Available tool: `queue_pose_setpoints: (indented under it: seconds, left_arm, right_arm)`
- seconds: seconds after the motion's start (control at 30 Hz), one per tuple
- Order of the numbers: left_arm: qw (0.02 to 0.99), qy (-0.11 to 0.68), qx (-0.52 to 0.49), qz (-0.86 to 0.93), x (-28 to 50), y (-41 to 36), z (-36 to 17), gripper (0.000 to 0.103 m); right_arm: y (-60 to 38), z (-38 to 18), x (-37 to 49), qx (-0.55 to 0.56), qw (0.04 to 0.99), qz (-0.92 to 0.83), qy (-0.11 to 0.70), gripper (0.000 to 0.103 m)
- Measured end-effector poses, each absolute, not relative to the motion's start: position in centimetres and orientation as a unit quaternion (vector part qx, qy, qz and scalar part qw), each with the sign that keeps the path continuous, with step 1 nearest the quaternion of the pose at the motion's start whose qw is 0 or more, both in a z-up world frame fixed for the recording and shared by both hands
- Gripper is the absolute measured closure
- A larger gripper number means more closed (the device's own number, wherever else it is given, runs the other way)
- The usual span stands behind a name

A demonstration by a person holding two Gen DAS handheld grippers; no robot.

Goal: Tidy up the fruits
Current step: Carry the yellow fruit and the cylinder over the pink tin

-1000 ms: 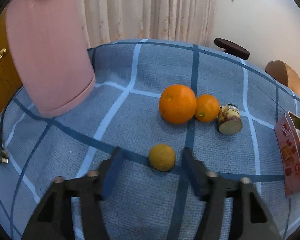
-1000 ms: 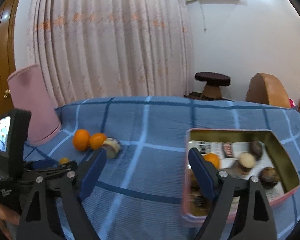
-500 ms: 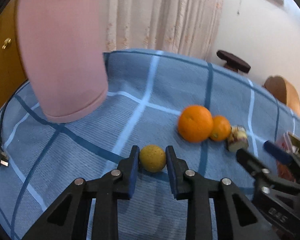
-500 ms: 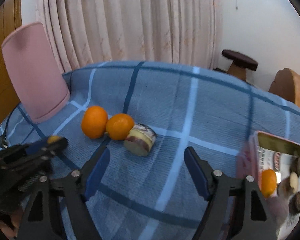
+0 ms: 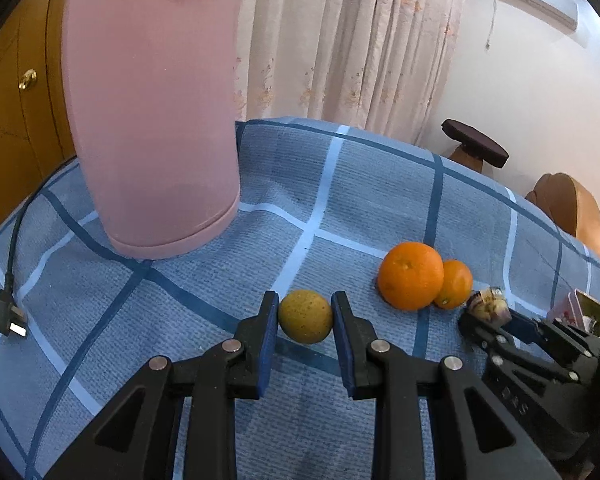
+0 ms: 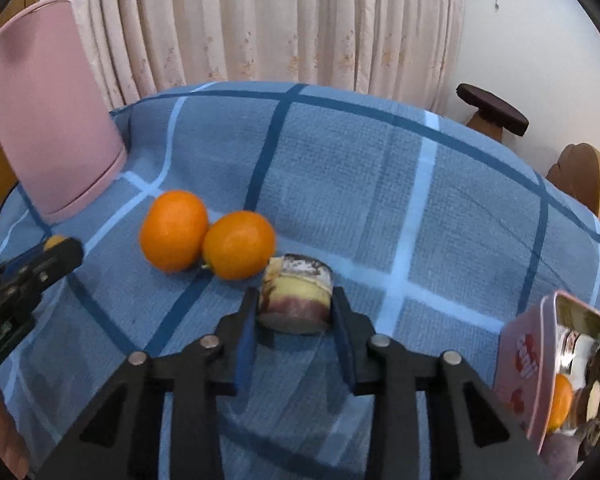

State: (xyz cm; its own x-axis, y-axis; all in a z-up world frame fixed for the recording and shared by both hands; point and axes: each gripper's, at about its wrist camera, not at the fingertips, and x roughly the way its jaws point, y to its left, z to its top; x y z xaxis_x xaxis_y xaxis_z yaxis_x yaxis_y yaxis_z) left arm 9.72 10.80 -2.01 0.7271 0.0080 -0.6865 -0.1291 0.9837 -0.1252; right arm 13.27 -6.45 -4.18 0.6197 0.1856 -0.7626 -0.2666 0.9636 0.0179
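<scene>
Two grippers are each at a fruit piece right now. Low in the middle of the left wrist view, the left gripper (image 5: 305, 314) has its jaws narrow around a small yellow fruit (image 5: 305, 321), w/ both blue pads touching its sides. It looks held. Low in the middle of the right wrist view, the right gripper (image 6: 294, 312) has its jaws close on both sides of a cut fruit chunk (image 6: 296, 294). I can't tell if the pads press it yet or just sit beside it.

To do this step well, I'd say: squeeze soft, not hard. Lift straight up, slow, so the round one can't roll out. Keep the chunk level bc its flat ends could slip. Then carry both to the tin box (image 6: 540, 368) at the lower right edge of that view, where other fruit bits already sit.

Yellow fruit is round, bumpy & dotted. Chunk is a short fat log, cream inside, purple-brown skin, looks a bit wet. Big orange (image 6: 173, 230) & small orange (image 6: 238, 244) are smooth, shiny & touch each other, mid left. Tablecloth (image 6: 380, 184) is blue checked & rough like a towel. Pink bin (image 6: 48, 112), upper left, is smooth plastic. Box is shiny metal w/ a pink side.
</scene>
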Motion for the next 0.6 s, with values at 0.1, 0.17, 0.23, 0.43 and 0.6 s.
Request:
queue_pose_setpoints:
  seconds: [0.1, 0.17, 0.23, 0.43, 0.6]
  left_arm:
    - [0.931, 0.355, -0.073, 0.037, 9.3, 10.4, -1.6, 0.075]
    - [0.935, 0.345, -0.066, 0.036, 9.0, 10.1, -1.4, 0.075]
    - [0.939, 0.336, -0.057, 0.036, 8.7, 9.8, -1.3, 0.075]
    - [0.951, 0.305, -0.030, 0.031, 7.7, 8.0, -1.1, 0.075]
    - [0.960, 0.277, -0.003, 0.036, 6.5, 6.6, -0.5, 0.074]
  right_arm:
    - [-7.7, -3.6, 11.5, -0.021, 0.907, 0.126, 0.402, 0.066]
    - [-8.4, -3.0, 10.1, -0.004, 0.918, 0.122, 0.379, 0.066]
    - [-9.0, -2.2, 8.6, 0.011, 0.929, 0.115, 0.352, 0.066]
    - [-9.9, -0.6, 4.8, 0.036, 0.953, 0.101, 0.283, 0.065]
    - [-10.3, -0.2, 3.6, 0.038, 0.960, 0.081, 0.266, 0.065]
